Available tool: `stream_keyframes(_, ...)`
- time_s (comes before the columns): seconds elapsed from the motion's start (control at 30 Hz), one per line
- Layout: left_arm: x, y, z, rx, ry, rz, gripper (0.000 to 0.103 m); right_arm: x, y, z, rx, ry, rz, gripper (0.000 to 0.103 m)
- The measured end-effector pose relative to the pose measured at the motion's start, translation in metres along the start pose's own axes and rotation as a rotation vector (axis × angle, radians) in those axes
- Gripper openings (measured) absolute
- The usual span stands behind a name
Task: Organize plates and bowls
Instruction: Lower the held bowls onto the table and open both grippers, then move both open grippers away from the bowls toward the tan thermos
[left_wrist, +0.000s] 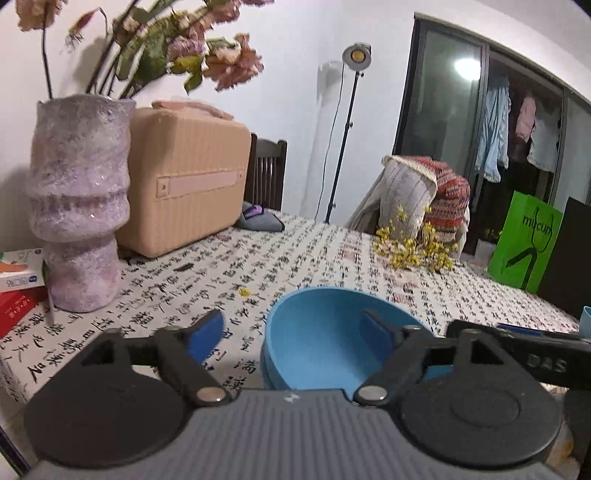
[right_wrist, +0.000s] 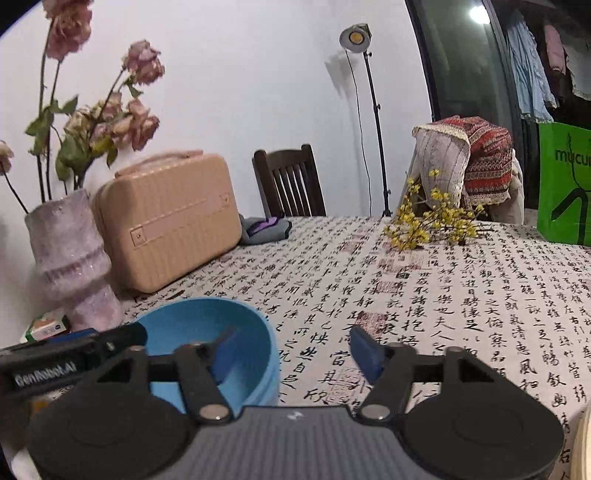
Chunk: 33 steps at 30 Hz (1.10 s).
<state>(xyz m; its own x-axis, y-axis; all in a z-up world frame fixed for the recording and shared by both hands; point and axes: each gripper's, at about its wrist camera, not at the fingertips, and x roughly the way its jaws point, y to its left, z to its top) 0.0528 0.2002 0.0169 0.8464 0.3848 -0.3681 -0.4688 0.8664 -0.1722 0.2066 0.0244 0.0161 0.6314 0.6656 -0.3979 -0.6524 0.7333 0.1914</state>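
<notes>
Round blue plastic bowl (left_wrist: 325, 339) sitting near edge of calligraphy-print tablecloth (right_wrist: 424, 295), between both tools. Left gripper (left_wrist: 295, 332) and right gripper (right_wrist: 291, 350) both gaping, straddling opposite rims, pads not pressing.

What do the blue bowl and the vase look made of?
Blue bowl: likely matte plastic, or perhaps silicone; even colour, no glaze shine. Vase: probably ceramic or glass under a rough, frosted lilac coating; grainy, sparkling surface.

L gripper (left_wrist: 291, 338) & R gripper (right_wrist: 295, 352) jaws wide apart.
</notes>
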Motion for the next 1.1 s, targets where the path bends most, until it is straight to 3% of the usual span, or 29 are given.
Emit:
stream_keyframes(0.03, -0.004, 0.000, -0.001, 0.003, -0.018, 0.007, 0.101, -0.004, -0.003, -0.001, -0.004, -0.008, 0.002, 0.084)
stream_keyframes(0.13, -0.018, 0.002, -0.004, 0.009, -0.073, 0.013, 0.103, -0.016, -0.009, -0.006, -0.024, -0.034, 0.008, 0.103)
stream_keyframes(0.43, -0.053, 0.003, -0.013, -0.008, -0.156, -0.030, 0.103, -0.045, -0.022, -0.024, -0.047, -0.073, -0.030, 0.103)
stream_keyframes(1.1, -0.078, -0.035, -0.034, 0.045, -0.159, -0.077, 0.103, -0.089, -0.080, -0.045, 0.056, -0.103, -0.121, 0.103)
